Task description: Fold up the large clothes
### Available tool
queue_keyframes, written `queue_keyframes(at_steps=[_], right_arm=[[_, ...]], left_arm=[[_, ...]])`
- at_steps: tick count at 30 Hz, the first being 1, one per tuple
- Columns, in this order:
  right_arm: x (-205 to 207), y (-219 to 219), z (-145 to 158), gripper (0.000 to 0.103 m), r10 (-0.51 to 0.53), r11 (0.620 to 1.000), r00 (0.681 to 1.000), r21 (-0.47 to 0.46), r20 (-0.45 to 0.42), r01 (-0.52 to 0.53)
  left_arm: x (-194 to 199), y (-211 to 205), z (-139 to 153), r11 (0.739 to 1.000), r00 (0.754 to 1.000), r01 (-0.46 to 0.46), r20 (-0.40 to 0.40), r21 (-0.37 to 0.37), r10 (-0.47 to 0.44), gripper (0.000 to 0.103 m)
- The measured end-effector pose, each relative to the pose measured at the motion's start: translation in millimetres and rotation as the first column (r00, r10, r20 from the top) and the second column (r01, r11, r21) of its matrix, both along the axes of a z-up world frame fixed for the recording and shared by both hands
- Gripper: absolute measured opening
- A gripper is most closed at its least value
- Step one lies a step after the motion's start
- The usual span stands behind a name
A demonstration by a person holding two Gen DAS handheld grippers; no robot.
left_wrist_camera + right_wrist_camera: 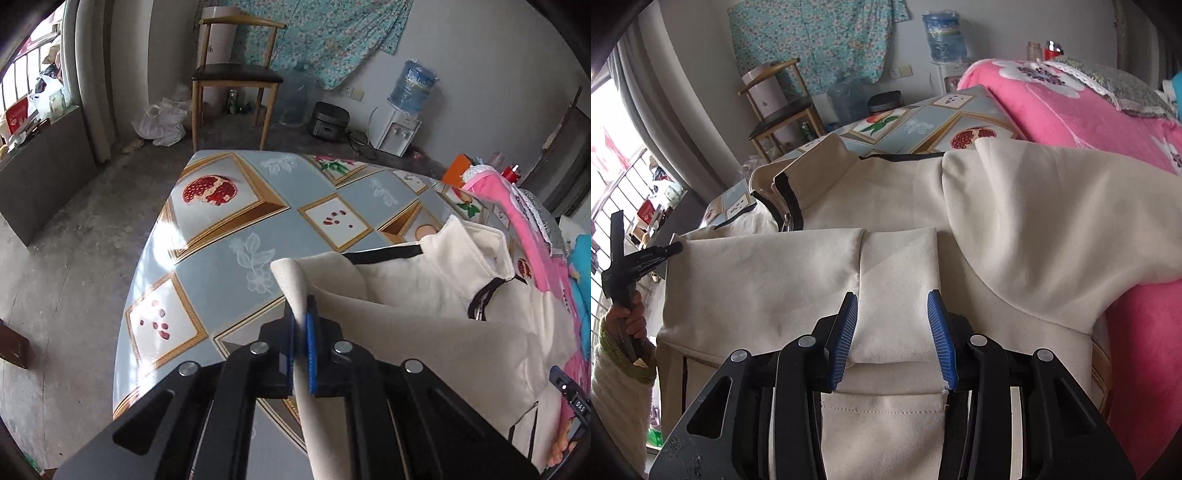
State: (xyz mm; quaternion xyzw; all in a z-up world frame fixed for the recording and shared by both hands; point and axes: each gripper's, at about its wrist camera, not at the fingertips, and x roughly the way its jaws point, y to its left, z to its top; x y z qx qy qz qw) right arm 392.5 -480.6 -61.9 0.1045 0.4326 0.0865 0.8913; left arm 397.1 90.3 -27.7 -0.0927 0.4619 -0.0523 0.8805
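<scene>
A cream zip jacket (424, 295) with black trim lies spread on the patterned table (221, 236), its collar toward the far side. My left gripper (301, 310) is shut on the jacket's left edge, a flap of cloth standing up between its blue pads. In the right wrist view the jacket (1015, 206) fills the middle. My right gripper (892, 306) holds a raised fold of it, both blue pads pressing on the fold's sides. The left gripper (676, 247) shows at the cloth's left corner, held by a hand (628, 317).
A pink flowered blanket (1071, 110) is piled along the table's right side, against the jacket. Beyond the table stand a wooden chair (236, 74), a water dispenser (399, 129) and a dark cooker (328, 122) on the floor. Bare tabletop lies left of the jacket.
</scene>
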Motion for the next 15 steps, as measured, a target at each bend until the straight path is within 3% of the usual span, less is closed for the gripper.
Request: queue_keyframes(at_steps=[3,5,8,11,15], right_arm=[[5,11,-4,0.039,0.016,0.999,1.000,-0.046,-0.007,-0.017],[7,19,-5,0.038,0.026,0.997,1.000,-0.077,-0.003,-0.026],[10,33,-6,0.036,0.047,0.990,0.999,-0.137,0.009,-0.045],[16,40,-10,0.032,0.062,0.982,0.998,-0.177,0.004,-0.060],[27,42,-32,0.028,0.055,0.976,0.997,-0.208,-0.050,-0.064]], left_arm=[[13,7,-32,1.000,0.995,-0.010,-0.098,0.006,0.010,0.006],[12,7,-36,1.000,0.997,-0.007,-0.078,0.005,0.007,0.010],[10,11,-29,1.000,0.997,-0.020,-0.076,0.020,0.022,0.020],[-6,15,-10,0.996,0.999,-0.040,-0.005,0.073,0.041,0.026],[-40,-3,7,0.987,0.999,0.043,0.025,0.153,-0.047,0.035]])
